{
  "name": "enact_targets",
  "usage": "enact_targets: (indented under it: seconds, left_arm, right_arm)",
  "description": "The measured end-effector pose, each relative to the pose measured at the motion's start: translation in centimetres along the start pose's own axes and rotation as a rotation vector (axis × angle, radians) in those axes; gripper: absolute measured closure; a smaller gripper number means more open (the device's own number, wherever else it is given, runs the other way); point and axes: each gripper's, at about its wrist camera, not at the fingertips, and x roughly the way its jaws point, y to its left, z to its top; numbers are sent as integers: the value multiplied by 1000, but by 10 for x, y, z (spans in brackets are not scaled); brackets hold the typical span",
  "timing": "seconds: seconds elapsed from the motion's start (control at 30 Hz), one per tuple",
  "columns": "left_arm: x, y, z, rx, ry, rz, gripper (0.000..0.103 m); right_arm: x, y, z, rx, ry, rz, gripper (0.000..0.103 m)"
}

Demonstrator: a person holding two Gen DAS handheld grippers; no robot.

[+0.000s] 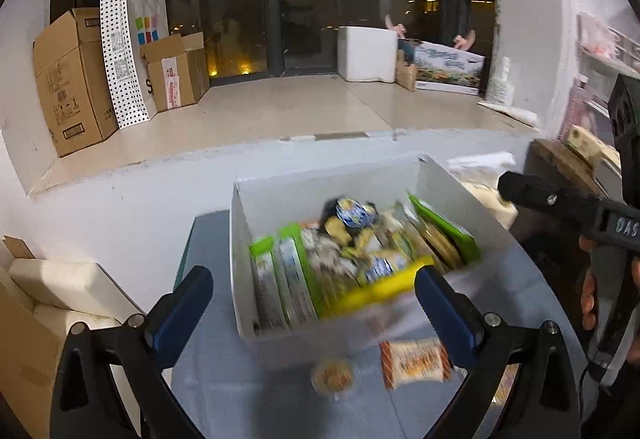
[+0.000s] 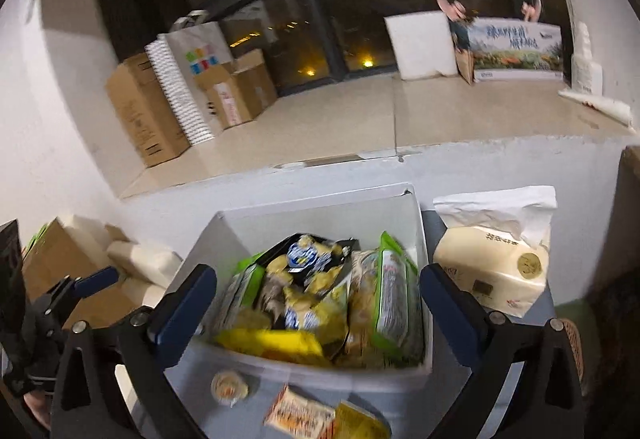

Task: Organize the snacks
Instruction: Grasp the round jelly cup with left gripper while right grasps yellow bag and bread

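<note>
A white box (image 1: 244, 239) (image 2: 404, 379) full of snack packets stands on the grey-blue table (image 1: 208, 379). Green, yellow and dark packets fill it. In front of it lie a small round cup snack (image 1: 333, 378) (image 2: 229, 386) and an orange-white packet (image 1: 416, 361) (image 2: 298, 411); a yellow packet (image 2: 360, 424) lies beside it. My left gripper (image 1: 314, 303) is open and empty, above the box's near edge. My right gripper (image 2: 318, 303) is open and empty, over the box. The right gripper's body also shows in the left wrist view (image 1: 560, 203).
A tissue pack (image 2: 492, 267) stands right of the box. Cardboard boxes (image 1: 68, 79) and a dotted paper bag (image 1: 124, 59) sit on the raised floor by the window. A white foam box (image 1: 368, 53) stands at the back. More cartons (image 1: 24, 339) lie left of the table.
</note>
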Motion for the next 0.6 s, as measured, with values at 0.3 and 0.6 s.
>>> enact_targets:
  seconds: [0.3,0.6]
  left_arm:
    - [-13,-11,-106,-62,90,7,0]
    - [26,-11,-135,-169,169,24,0]
  right_arm:
    - [-72,10,-95,-15,8,50,0]
    - [-100,11,-168,16,43,9,0]
